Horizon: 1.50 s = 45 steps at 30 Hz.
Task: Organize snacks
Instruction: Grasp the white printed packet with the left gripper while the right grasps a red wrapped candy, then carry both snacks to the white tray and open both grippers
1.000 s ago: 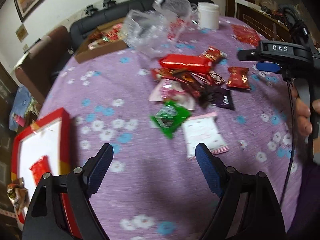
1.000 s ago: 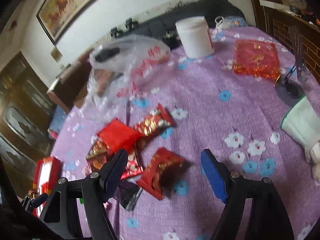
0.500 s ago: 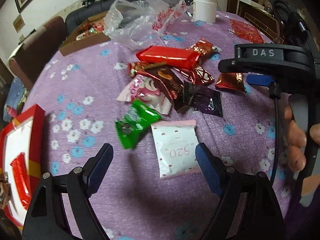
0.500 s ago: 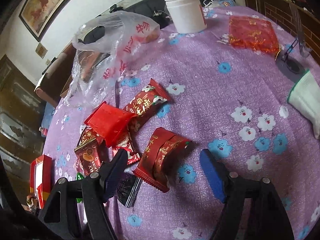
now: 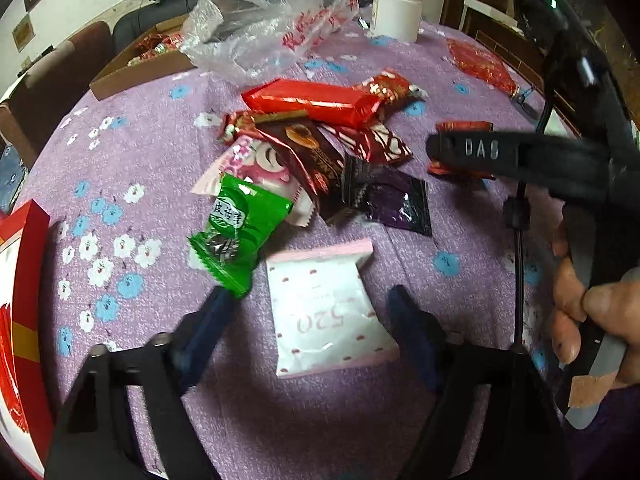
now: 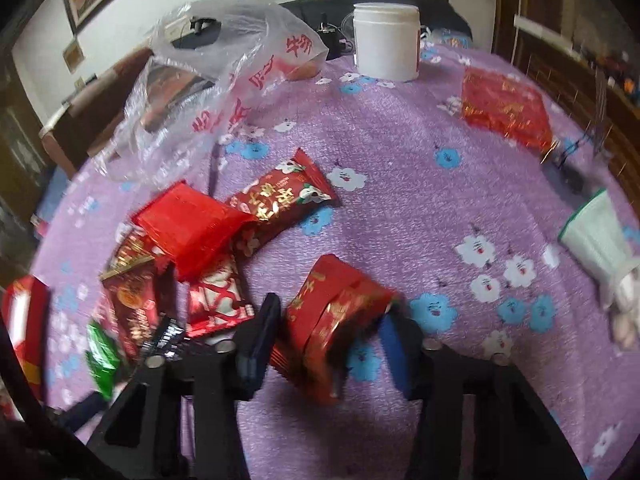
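A pile of snack packets lies on the purple flowered tablecloth (image 5: 132, 152). In the left wrist view my left gripper (image 5: 312, 312) is open, its fingers on either side of a white and pink packet (image 5: 326, 312). A green packet (image 5: 238, 232) lies by the left finger. A long red bar (image 5: 312, 100), brown and purple packets lie beyond. In the right wrist view my right gripper (image 6: 330, 340) is open, its fingers close around a red and gold packet (image 6: 336, 316), touching or nearly so. The right gripper also shows in the left wrist view (image 5: 480, 152).
A red and white box (image 5: 20, 300) stands at the table's left edge. A clear plastic bag (image 6: 224, 60), a white jar (image 6: 386, 40) and a cardboard tray (image 5: 140, 64) sit at the back. A flat red packet (image 6: 504, 112) and a white glove (image 6: 596, 236) lie right.
Both grippers have moved forward and lower. The white and pink packet now lies between the left fingers. The right fingers have narrowed around the red and gold packet.
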Available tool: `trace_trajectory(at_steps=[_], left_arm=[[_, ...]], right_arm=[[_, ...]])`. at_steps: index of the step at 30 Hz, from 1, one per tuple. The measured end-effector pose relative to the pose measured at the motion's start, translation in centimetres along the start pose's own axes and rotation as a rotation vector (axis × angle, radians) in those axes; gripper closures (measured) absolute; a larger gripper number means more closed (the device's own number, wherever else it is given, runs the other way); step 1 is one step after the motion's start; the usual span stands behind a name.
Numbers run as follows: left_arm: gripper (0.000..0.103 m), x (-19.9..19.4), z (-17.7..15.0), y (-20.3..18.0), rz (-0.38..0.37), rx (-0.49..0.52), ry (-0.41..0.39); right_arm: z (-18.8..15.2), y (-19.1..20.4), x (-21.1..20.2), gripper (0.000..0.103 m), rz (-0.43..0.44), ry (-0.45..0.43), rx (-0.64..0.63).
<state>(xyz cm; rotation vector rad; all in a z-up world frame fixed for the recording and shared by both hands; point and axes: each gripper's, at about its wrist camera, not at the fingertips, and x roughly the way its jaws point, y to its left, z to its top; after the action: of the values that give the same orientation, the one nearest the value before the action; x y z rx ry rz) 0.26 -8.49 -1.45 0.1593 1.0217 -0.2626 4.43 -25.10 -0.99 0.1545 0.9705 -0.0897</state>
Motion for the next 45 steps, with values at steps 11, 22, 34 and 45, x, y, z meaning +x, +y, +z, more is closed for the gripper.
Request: trace_trajectory(at_steps=[11, 22, 34, 45], left_arm=[[0.066, -1.1, -0.8, 0.6, 0.019, 0.057, -0.044], [0.066, -6.3, -1.2, 1.8, 0.214, 0.098, -0.231], [0.066, -9.3, -1.3, 2.5, 0.285, 0.091, -0.337], [0.066, -9.7, -1.4, 3.3, 0.288, 0.064, -0.347]], right_arm=[[0.0, -0.8, -0.3, 0.071, 0.025, 0.001, 0.021], [0.2, -1.2, -0.3, 0.072, 0.054, 0.004, 0.044], [0.1, -1.1, -0.3, 0.072, 0.035, -0.001, 0.023], [-0.2, 0.4, -0.2, 0.069, -0.029, -0.014, -0.045]])
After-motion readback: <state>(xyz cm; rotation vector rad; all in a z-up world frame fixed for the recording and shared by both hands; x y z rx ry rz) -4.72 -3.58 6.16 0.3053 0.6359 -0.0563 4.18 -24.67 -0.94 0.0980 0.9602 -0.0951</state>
